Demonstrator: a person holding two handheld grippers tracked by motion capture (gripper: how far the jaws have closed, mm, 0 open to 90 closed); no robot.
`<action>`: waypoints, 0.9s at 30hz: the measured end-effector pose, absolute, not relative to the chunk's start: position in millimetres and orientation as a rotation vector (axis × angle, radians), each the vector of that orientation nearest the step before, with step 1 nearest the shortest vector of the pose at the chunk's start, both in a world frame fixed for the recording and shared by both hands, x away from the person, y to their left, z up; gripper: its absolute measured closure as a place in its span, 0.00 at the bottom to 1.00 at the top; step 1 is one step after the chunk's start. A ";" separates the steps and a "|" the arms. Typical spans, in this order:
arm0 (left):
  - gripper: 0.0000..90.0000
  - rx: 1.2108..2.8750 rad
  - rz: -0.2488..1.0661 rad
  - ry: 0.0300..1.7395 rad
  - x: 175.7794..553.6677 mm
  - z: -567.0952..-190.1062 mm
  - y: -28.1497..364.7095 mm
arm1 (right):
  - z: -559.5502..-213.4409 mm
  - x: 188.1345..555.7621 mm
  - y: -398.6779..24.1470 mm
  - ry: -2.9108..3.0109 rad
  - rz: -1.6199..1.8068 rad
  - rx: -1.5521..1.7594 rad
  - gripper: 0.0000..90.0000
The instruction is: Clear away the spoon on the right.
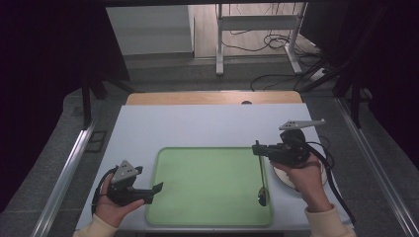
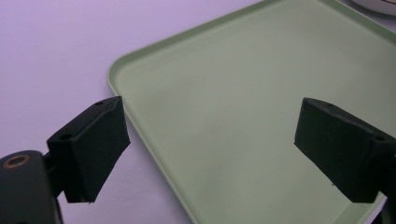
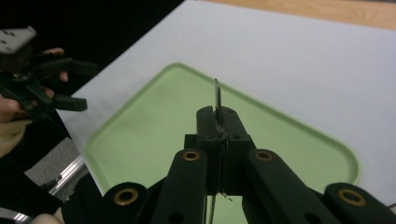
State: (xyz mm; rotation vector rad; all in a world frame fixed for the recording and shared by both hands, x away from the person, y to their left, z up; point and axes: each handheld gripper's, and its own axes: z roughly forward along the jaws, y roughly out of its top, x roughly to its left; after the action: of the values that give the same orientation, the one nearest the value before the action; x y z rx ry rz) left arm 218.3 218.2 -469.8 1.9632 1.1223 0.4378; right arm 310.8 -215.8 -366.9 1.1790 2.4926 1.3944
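A metal spoon (image 1: 261,177) hangs over the right side of a light green tray (image 1: 207,182), its bowl low near the tray's front right corner. My right gripper (image 1: 258,148) is shut on the top of the spoon's handle (image 3: 217,95), which sticks out past the closed jaws of my right gripper (image 3: 219,116) above the tray (image 3: 154,121). My left gripper (image 1: 154,193) stands open at the tray's left edge with nothing between its fingers. In the left gripper view, my left gripper (image 2: 215,140) straddles the tray's rim (image 2: 114,70).
A white plate (image 1: 286,178) lies on the pale table mat (image 1: 197,123) right of the tray, partly under the right hand; its edge (image 2: 376,4) also appears in the left gripper view. A strip of wooden tabletop (image 1: 212,97) runs along the far side.
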 end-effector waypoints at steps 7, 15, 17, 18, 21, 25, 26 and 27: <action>0.11 1.977 0.439 1.116 218.3 -469.9 218.2 | -381.8 315.2 -204.0 2.541 1.331 1.191 0.98; 0.11 1.971 0.438 1.118 218.4 -470.2 217.3 | -392.7 321.2 -207.1 2.544 1.300 1.244 0.98; 0.11 1.969 0.439 1.120 218.5 -470.3 217.4 | -395.8 323.0 -207.7 2.542 1.299 1.265 0.98; 0.11 1.968 0.439 1.120 218.6 -470.3 217.6 | -397.6 323.9 -207.5 2.542 1.287 1.275 0.98; 0.11 1.967 0.440 1.122 218.6 -470.2 217.9 | -403.8 327.0 -206.5 2.535 1.270 1.306 0.98; 0.11 1.967 0.440 1.120 218.2 -469.9 217.6 | -416.8 333.7 -206.9 2.517 1.228 1.377 0.98; 0.11 1.967 0.441 1.120 218.1 -469.9 217.7 | -419.4 335.2 -207.1 2.516 1.218 1.390 0.98; 0.11 1.966 0.440 1.121 218.2 -469.9 217.8 | -421.1 336.2 -207.3 2.515 1.212 1.397 0.98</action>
State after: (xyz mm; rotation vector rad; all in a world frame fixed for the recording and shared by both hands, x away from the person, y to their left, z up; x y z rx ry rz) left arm 218.2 217.8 -469.9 1.9658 1.1210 0.4403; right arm 336.2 -207.3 -421.1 1.3971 2.5151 1.2117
